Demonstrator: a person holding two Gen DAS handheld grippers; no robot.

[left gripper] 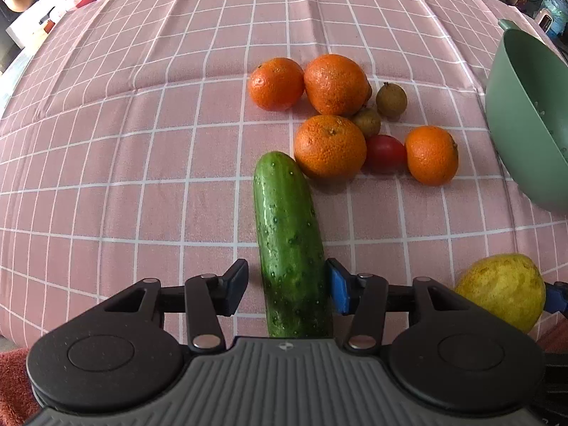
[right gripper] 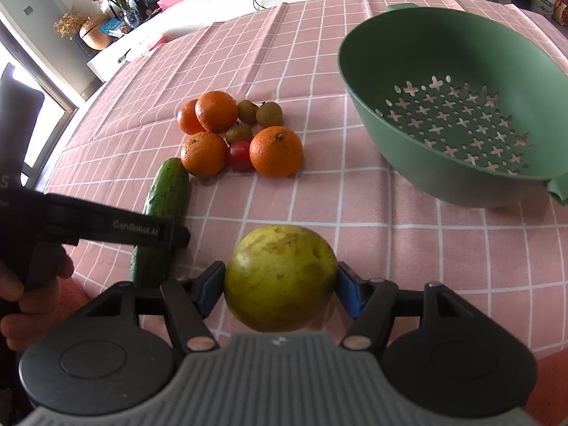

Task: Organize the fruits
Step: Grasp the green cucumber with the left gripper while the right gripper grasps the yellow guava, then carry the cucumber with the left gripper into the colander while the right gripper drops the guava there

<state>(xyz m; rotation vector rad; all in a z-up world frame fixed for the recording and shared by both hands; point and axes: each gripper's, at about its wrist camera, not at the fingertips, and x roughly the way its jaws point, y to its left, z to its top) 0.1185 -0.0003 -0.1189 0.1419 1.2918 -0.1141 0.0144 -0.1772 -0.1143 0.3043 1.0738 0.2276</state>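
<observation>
Right gripper (right gripper: 280, 285), pear (right gripper: 280, 277); colander (right gripper: 372, 106) empty.

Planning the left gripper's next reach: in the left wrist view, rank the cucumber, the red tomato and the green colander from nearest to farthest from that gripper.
1. Cucumber: lying between the left gripper's jaws.
2. Red tomato: ahead and right, in the orange cluster.
3. Green colander: far right edge of view.

We're looking at a pink tablecloth (left gripper: 142, 142) with a white grid, a dark green bumpy cucumber (left gripper: 289, 234), bright oranges (left gripper: 329, 145), one red tomato (left gripper: 386, 152), olive-brown little fruits (left gripper: 391, 100), a yellow-green blotchy guava (right gripper: 280, 278) and a sage green colander (right gripper: 443, 71).
</observation>
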